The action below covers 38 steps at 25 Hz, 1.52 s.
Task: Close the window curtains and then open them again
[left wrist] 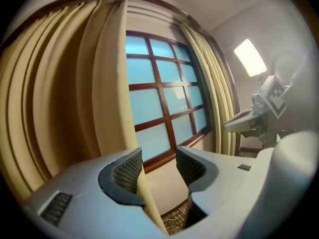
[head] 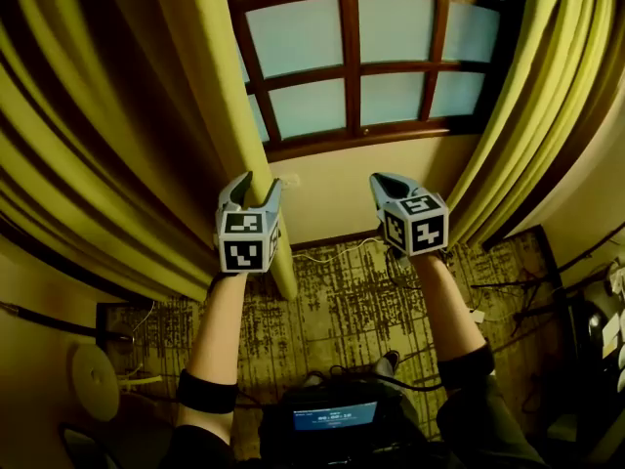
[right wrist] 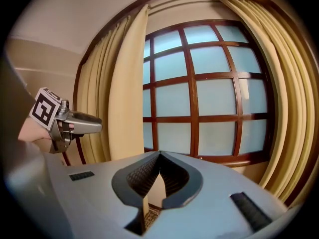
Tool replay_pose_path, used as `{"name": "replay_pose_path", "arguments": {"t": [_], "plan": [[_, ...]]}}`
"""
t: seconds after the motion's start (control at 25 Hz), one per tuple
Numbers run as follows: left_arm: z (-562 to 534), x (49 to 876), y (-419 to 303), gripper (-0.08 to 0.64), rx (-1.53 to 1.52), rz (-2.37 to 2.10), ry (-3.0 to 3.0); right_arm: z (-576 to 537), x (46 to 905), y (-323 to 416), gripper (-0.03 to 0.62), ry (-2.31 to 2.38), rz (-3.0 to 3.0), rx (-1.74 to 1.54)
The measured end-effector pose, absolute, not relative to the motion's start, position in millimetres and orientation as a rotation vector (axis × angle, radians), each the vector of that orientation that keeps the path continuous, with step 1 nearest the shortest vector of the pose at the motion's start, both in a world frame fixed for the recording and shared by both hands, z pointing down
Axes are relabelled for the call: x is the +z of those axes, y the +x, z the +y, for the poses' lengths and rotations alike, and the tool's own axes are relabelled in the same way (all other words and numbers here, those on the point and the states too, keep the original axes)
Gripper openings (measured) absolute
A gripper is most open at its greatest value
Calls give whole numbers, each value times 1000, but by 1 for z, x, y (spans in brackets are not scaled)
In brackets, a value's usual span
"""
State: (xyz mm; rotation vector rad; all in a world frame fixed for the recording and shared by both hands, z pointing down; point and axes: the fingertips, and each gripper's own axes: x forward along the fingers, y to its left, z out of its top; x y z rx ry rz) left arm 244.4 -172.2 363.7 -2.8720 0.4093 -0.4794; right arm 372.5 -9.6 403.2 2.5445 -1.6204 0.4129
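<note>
Here, both curtains hang drawn back, leaving the window (head: 391, 37) bare at 12 o'clock in the head view. It has frosted blue-white panes in a grid of dark reddish wooden bars (head: 349, 27) above a matching wooden sill (head: 361, 143). The left curtain (head: 210, 86), a heavy olive-yellow cloth in deep vertical folds, fills the 9 to 11 o'clock side. Its smooth leading edge falls as one long rounded pleat straight into the left claw (head: 259, 186). That claw stands wide. In the left gripper view the pleat runs down through the gap right beside the left of the two cross-hatched black pads (left wrist: 127, 171), and the other pad is clear of it, so nothing is pinched. The right curtain (head: 527, 96), of the same cloth, is bunched in tight folds at 2 o'clock, apart from the right claw (head: 383, 179). That claw's grey tapered jaws are pressed together on nothing, pointing at the plain cream wall (head: 332, 189) under the sill. Each claw carries a cube (head: 244, 242) with black-and-white square markers at its 6 o'clock end. Lower down, toward 6 o'clock, lies a carpet (head: 342, 301) with a dense dark-and-tan broken-line pattern
</note>
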Motion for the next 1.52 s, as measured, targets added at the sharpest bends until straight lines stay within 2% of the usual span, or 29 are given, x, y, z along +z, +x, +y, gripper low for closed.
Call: {"name": "replay_pose_path", "arguments": {"t": [0.08, 0.28, 0.72, 1.2, 1.52], "plan": [[-178, 382, 222, 200, -513, 392, -2885, -11, 419, 352, 6, 2541, -1605, 451], [-198, 417, 168, 0, -556, 379, -2971, -15, 448, 305, 6, 2547, -1546, 538], [-183, 510, 103, 0, -827, 311, -3144, 18, 518, 237, 6, 2483, -1454, 722], [-140, 573, 86, 0, -1007, 380, -3191, 73, 581, 249, 6, 2431, -1419, 884], [-139, 577, 81, 0, -1034, 452, -3217, 86, 593, 261, 6, 2429, -1422, 924]]}}
